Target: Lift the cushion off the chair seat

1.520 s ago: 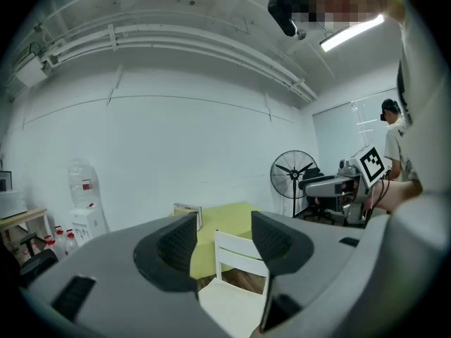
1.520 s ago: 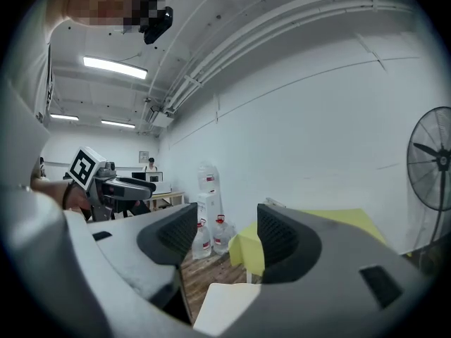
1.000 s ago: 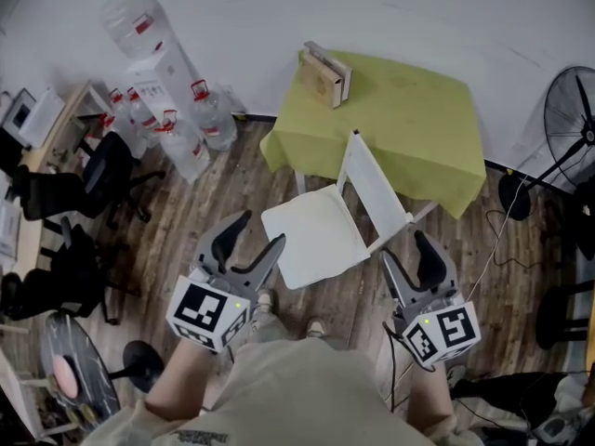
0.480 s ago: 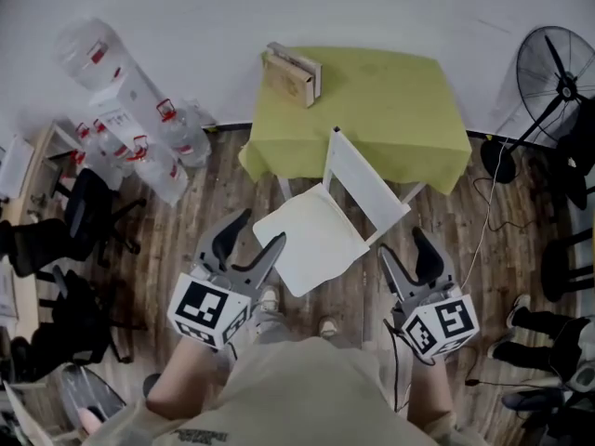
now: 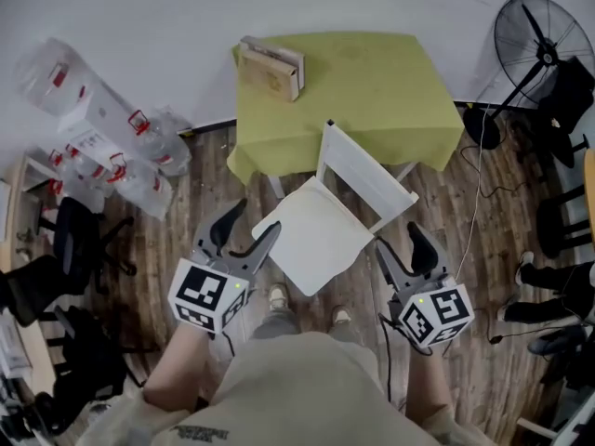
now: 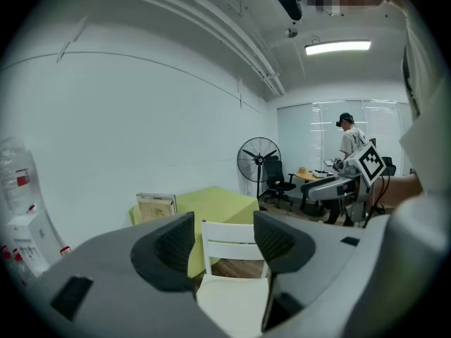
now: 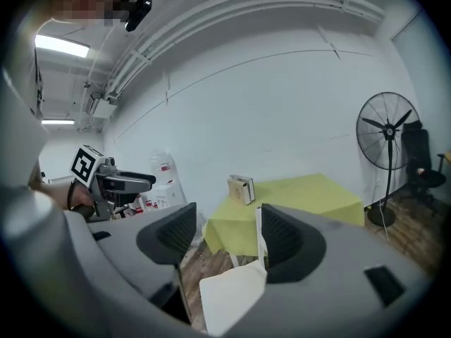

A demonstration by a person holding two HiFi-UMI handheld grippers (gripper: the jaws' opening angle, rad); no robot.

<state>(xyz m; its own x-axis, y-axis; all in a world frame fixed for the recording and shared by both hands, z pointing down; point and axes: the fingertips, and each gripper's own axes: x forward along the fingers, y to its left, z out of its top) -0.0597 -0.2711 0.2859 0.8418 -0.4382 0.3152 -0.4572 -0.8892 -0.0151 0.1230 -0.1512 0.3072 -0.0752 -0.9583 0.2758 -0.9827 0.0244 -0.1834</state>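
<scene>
A white wooden chair [image 5: 367,177] stands in front of a table under a yellow-green cloth [image 5: 363,91]. A pale cream cushion [image 5: 311,235] lies flat on its seat. My left gripper [image 5: 247,232] hovers open just left of the cushion's near corner, nothing between its jaws. My right gripper [image 5: 403,250] hangs open to the right of the seat, also empty. In the left gripper view the chair back [image 6: 232,239] and cushion [image 6: 231,305] show between the jaws, still apart from them. In the right gripper view the cushion [image 7: 229,298] lies below and beyond the jaws.
A cardboard box [image 5: 270,68] sits on the table. Water bottles [image 5: 112,142] pile up at the left wall, office chairs [image 5: 79,249] further left. A standing fan [image 5: 535,40] and cables [image 5: 474,212] are at right. Another person [image 6: 349,143] stands far off.
Both grippers have come closer to the chair and sunk a little; the chair and table have shifted up and left in the head view. The jaws stay open and empty.
</scene>
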